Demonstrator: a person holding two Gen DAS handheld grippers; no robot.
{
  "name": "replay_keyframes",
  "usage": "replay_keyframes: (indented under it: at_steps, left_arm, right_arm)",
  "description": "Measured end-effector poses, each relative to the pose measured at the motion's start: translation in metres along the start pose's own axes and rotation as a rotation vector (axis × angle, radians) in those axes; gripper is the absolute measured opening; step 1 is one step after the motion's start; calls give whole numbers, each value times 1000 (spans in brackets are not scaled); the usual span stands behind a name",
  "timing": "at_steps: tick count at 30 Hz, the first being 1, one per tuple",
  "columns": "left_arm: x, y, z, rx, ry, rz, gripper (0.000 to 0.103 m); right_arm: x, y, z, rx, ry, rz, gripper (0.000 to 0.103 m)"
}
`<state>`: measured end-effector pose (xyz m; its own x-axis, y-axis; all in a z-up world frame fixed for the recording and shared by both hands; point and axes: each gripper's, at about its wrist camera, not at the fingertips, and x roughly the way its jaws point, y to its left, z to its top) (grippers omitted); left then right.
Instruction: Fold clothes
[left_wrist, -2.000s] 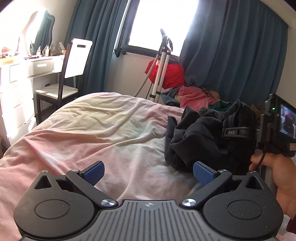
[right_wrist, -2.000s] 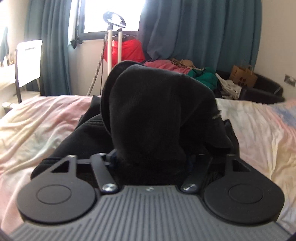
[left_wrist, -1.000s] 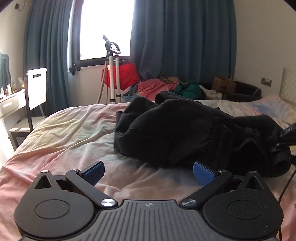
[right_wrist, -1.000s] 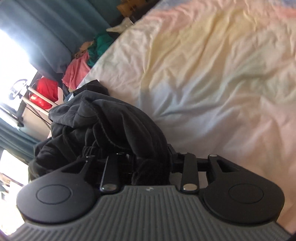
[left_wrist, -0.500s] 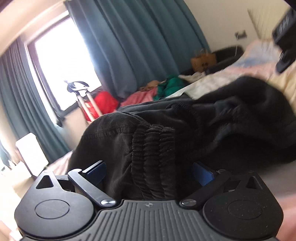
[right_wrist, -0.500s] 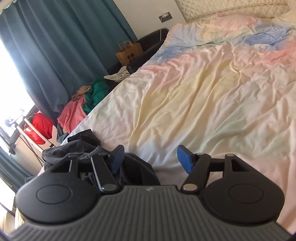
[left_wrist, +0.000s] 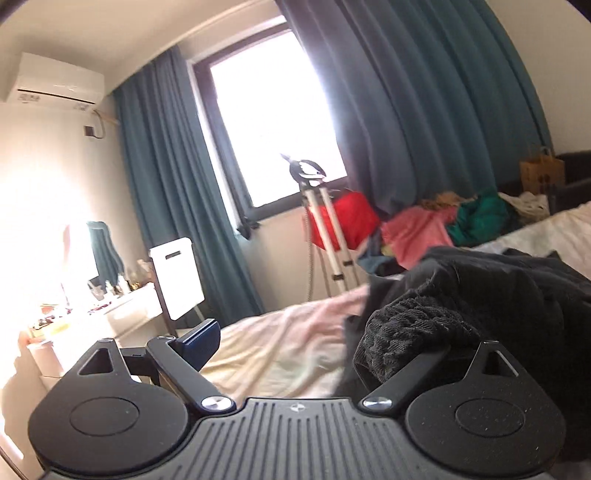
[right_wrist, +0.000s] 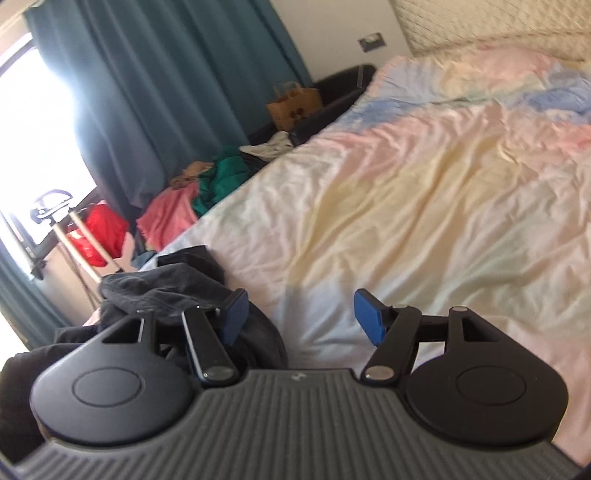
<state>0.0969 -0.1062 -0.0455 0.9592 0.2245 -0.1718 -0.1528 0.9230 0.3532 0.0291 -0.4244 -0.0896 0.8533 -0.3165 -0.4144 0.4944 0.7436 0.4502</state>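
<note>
A crumpled black garment (left_wrist: 498, 291) lies on the pastel bed sheet (left_wrist: 280, 343). Its ribbed knit cuff (left_wrist: 406, 328) drapes over the right finger of my left gripper (left_wrist: 295, 343), hiding that pad. The left blue pad (left_wrist: 201, 338) is bare and the jaws stand wide, so this gripper is open. In the right wrist view the same garment (right_wrist: 166, 288) sits at the lower left, under and beside the left finger. My right gripper (right_wrist: 301, 317) is open over the bare sheet (right_wrist: 424, 192), with nothing between its pads.
Pink and green clothes (left_wrist: 443, 225) are piled beside the bed near a red bag (left_wrist: 347, 218) and a white stand (left_wrist: 325, 236). A chair (left_wrist: 177, 277) and a dresser (left_wrist: 92, 310) stand at the left. A paper bag (right_wrist: 295, 105) and a quilted headboard (right_wrist: 498, 26) are at the far end.
The right gripper has opened and released the black garment, then swung toward the bare sheet. The left gripper moved onto the garment and tilted up, and the cuff now lies over its right finger.
</note>
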Motion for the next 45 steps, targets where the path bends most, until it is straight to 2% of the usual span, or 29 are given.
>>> replay_keyframes:
  at_steps: [2,6,7,9,13,15,18,21,23,27,30,35,37,38,40,42,45]
  left_arm:
    - [4,22,3,-3,16,8,94]
    - [15,72,-1,49,14,9,95]
    - [18,87,-6,59,23,-2,97]
    - [31,104,-27,54,82,-59,99]
    - [40,112,-79,152,149,-258,95]
    - [42,102,-91,264,161,-258,95]
    - [37,102,-99,294,166,-281,94]
    - [24,107,-100,313,123,-338,94]
    - [11,109,-101,365,77,-344,94]
    - [-19,111,-101,401,0,-397,95]
    - [-27,100,-105,459,-46,-416,96]
    - [-10,70,-116,516,-23,-387,96]
    - [-2,59,-123,558,-41,-339,95]
    - [3,56,-124,558,-44,-305,95]
    - [16,56,-120,482,-27,-205,95]
    - [23,66,-109,352,-12,-197,94]
    - [19,90,-92,169,-67,-224,94]
  right_arm:
    - [-5,12,-3,-54,-15,56,67]
    - [-10,41,-17,-178,12,169,67]
    - [-9,48,-22,-209,31,194,67]
    - [-8,61,-34,-268,76,244,67]
    - [-9,87,-57,-385,150,341,67]
    - [-15,100,-67,-436,169,384,66]
    - [-37,118,-81,-602,126,448,64]
    - [-47,130,-90,-705,180,461,64]
    - [-55,135,-98,-731,208,469,64]
    - [-68,146,-117,-805,240,481,64]
    - [-63,154,-131,-871,270,460,64]
    - [-50,161,-155,-971,324,413,64]
    - [-47,160,-163,-999,324,393,63]
    - [-47,160,-166,-1011,309,388,63]
    - [-49,158,-163,-985,300,379,63]
    - [-50,155,-159,-953,293,370,63]
    - [-51,152,-154,-906,283,356,63]
